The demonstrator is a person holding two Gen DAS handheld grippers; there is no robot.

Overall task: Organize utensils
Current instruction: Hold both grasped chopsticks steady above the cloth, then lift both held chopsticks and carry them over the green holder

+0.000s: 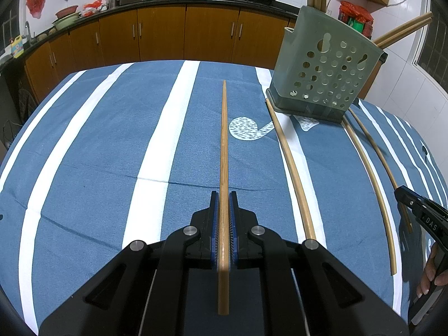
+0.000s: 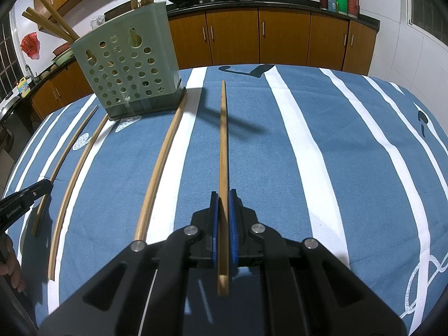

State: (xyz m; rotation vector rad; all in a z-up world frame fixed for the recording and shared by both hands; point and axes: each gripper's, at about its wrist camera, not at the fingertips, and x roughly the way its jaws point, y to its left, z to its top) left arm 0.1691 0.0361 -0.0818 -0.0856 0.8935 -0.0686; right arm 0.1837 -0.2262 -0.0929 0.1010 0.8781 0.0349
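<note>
My left gripper (image 1: 223, 196) is shut on a brown wooden chopstick (image 1: 223, 151) that points forward over the table. My right gripper (image 2: 223, 194) is shut on another wooden chopstick (image 2: 223, 140), held above the cloth with its shadow beside it. A grey-green perforated utensil holder (image 1: 326, 70) stands at the far right in the left view and far left in the right view (image 2: 128, 67), with several chopsticks standing in it. Three loose chopsticks lie beside it: (image 1: 291, 165), (image 1: 372, 184), (image 1: 378, 151); in the right view (image 2: 161, 165), (image 2: 75, 182), (image 2: 63, 159).
The table carries a blue cloth with white stripes (image 1: 112, 151). The right gripper's body shows at the right edge of the left view (image 1: 422, 212); the left gripper's at the left edge of the right view (image 2: 25, 198). Kitchen cabinets (image 1: 162, 33) run behind.
</note>
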